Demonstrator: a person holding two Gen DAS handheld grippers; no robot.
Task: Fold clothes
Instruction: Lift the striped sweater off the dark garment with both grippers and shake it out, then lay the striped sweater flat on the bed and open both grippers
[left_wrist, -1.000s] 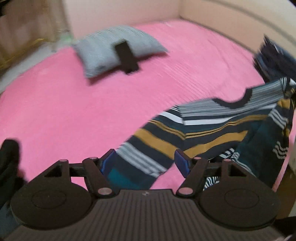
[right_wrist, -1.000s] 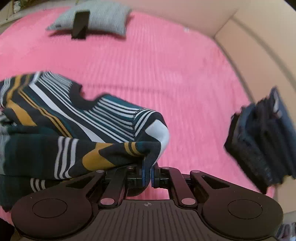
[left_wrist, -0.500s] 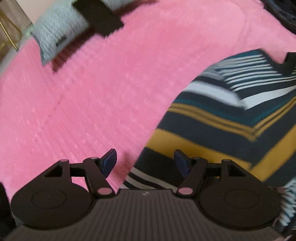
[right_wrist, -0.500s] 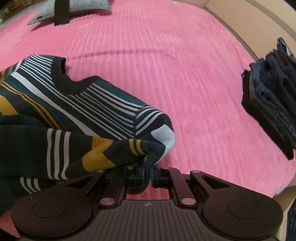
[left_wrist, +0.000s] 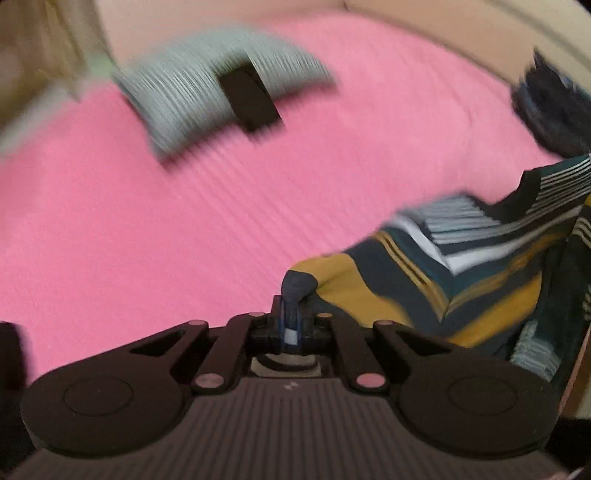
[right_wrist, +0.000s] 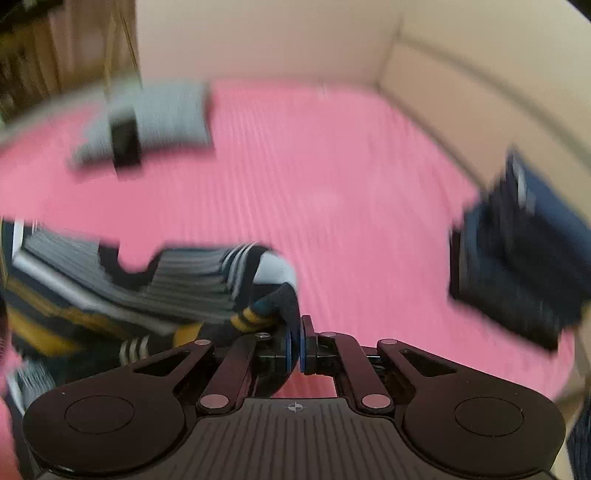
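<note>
A striped sweater (left_wrist: 461, 258) in dark teal, mustard and white hangs between both grippers over the pink bed (left_wrist: 184, 221). My left gripper (left_wrist: 291, 321) is shut on a dark edge of it, the cloth running off to the right. In the right wrist view the sweater (right_wrist: 147, 288) bunches to the left, its black neckline showing. My right gripper (right_wrist: 295, 347) is shut on a fold of it. Both views are blurred by motion.
A grey pillow (left_wrist: 207, 96) with a black rectangular object (left_wrist: 251, 99) on it lies at the far side of the bed. A stack of dark folded clothes (right_wrist: 517, 258) sits at the bed's right edge. A beige wall (right_wrist: 461, 92) borders the bed.
My left gripper, open half a second ago, has shut on the sweater's edge. Both grippers have lifted and tilted back, so the pillow and walls are in view again. The right grip is unchanged.
</note>
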